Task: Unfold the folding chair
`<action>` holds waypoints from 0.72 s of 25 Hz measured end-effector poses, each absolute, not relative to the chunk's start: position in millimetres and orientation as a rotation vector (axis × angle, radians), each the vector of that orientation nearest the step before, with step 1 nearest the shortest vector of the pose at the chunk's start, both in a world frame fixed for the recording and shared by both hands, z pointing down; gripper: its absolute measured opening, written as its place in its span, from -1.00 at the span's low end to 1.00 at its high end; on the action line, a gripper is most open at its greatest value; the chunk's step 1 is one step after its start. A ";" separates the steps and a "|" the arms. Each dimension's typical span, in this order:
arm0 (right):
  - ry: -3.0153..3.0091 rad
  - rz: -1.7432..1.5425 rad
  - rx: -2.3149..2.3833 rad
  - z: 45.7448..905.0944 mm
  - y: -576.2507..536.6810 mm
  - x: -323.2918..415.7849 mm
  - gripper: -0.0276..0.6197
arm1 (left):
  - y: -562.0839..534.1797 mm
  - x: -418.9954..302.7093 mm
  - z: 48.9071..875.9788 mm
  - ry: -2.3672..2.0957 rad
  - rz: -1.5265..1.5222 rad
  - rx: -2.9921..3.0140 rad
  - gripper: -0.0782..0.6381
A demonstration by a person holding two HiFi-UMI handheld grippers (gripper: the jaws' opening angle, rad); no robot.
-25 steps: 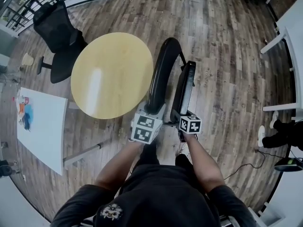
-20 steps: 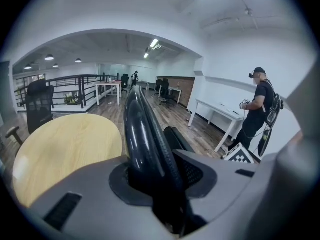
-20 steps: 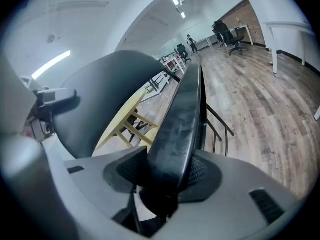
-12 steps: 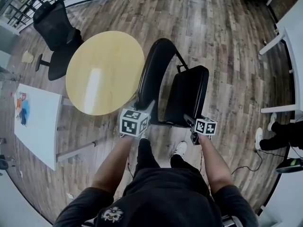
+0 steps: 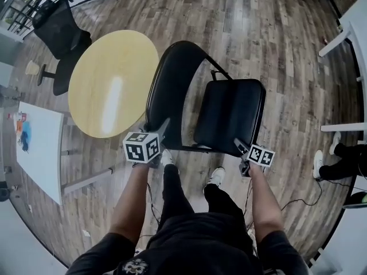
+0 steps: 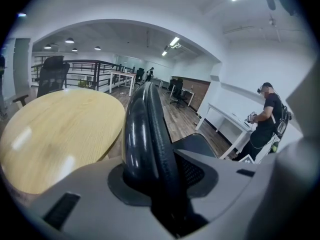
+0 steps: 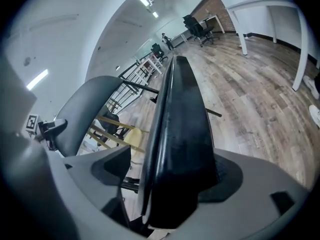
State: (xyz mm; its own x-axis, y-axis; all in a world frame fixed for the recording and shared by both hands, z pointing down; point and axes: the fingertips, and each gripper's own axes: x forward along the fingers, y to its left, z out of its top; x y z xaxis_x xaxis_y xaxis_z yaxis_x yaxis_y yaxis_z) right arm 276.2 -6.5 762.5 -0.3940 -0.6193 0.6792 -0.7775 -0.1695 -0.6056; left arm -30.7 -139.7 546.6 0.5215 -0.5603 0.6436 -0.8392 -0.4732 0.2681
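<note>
Standing on the plank floor (image 5: 275,39), you have the round bench (image 5: 112,85) ahead to your left and the black folding chair (image 5: 213,74) right in front of your feet, between your two outstretched arms. The chair stands on the floor just beside the bench's edge. Its padded backrest (image 5: 163,90) rises on the left and its seat (image 5: 232,116) is swung down nearly flat on the right, so the two parts stand well apart at the near end. Your left forearm (image 5: 129,199) reaches forward and down to the near lower edge of the backrest. Your right forearm (image 5: 264,199) reaches the same way to the near right corner of the seat. Both wrists slant downward, and the marker cubes face up toward you. The left gripper (image 5: 162,129) straddles the backrest's rim. Its fingers (image 6: 90,194) are opening, yet the frame tube and cushion edge sit between them with a pad against each side. The right gripper (image 5: 241,146) straddles the seat's edge. Its fingers (image 7: 260,184) are opening and stand wide, with the seat cushion between them and a gap showing along one side, so it has no firm grip.
</note>
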 end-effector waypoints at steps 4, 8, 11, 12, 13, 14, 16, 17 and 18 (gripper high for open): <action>-1.843 1.651 1.700 800.0 11.9 323.7 0.29 | -134.3 -10.1 564.9 -1.142 0.640 2.196 -0.40; -1.807 1.672 1.738 838.5 22.6 365.5 0.29 | -129.8 12.5 582.3 -1.146 0.616 2.203 -0.41; -1.841 1.698 1.745 860.9 32.3 389.8 0.29 | -121.9 30.8 593.0 -1.160 0.629 2.186 -0.41; -1.861 1.714 1.747 867.5 35.5 397.3 0.29 | -118.4 37.6 595.2 -1.163 0.634 2.187 -0.41; -1.880 1.734 1.752 874.0 39.1 405.4 0.29 | -114.6 45.5 597.4 -1.162 0.637 2.192 -0.41; -1.897 1.757 1.761 880.5 43.1 414.5 0.29 | -110.6 54.6 599.8 -1.159 0.638 2.199 -0.41; -1.921 1.802 1.783 893.6 50.6 433.9 0.29 | -103.2 73.8 604.6 -1.149 0.629 2.213 -0.42; -1.931 1.820 1.787 900.2 53.1 442.4 0.29 | -100.5 82.6 607.0 -1.146 0.622 2.218 -0.43; -1.943 1.837 1.786 906.8 54.9 449.6 0.29 | -98.4 90.6 609.5 -1.144 0.616 2.222 -0.44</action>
State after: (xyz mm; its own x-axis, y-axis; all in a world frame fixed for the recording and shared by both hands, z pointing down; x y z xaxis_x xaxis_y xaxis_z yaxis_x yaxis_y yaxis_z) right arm 449.6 54.9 906.8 -0.3811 -0.7126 0.5891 -0.6281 -0.2681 -0.7305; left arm 90.6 -98.4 609.5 0.5300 -0.5786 0.6199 -0.8360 -0.4791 0.2676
